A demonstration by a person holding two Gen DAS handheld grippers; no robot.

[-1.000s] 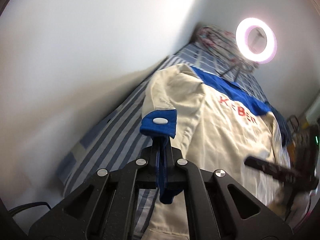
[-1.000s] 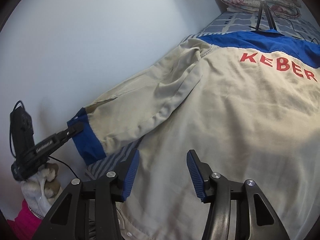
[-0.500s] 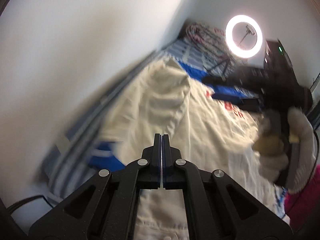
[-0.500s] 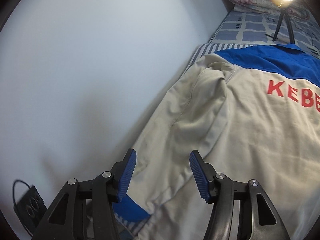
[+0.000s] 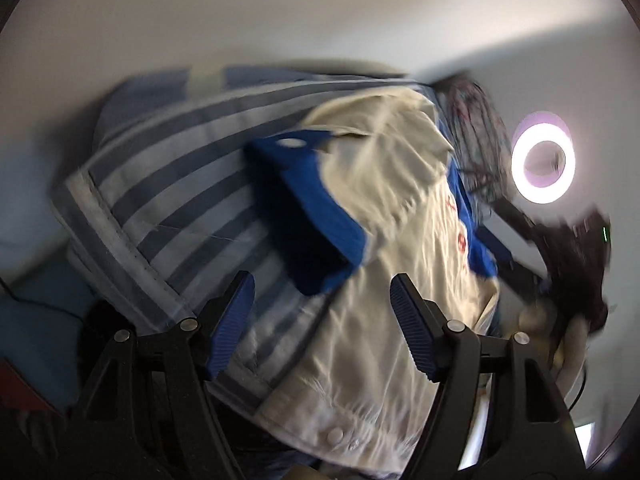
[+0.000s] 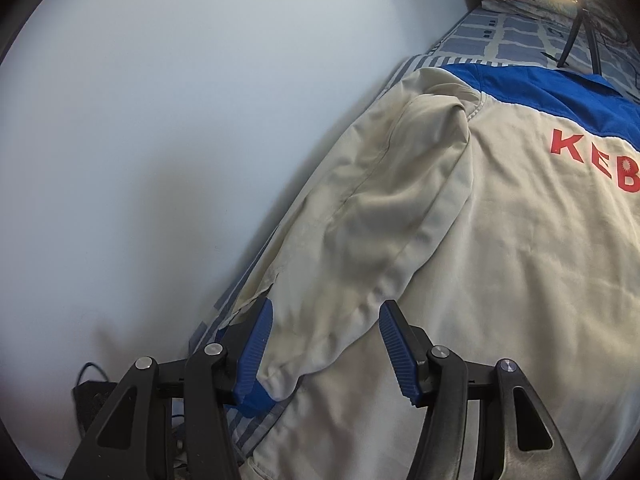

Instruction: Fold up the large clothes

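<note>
We see the cream jacket lying back-up on the striped bed, red lettering and blue yoke toward the far end. Our left gripper is opening its jaws with nothing between them; the blue cuff lies ahead of it on the folded sleeve. Our right gripper hovers with jaws apart over the sleeve, not pressing it.
</note>
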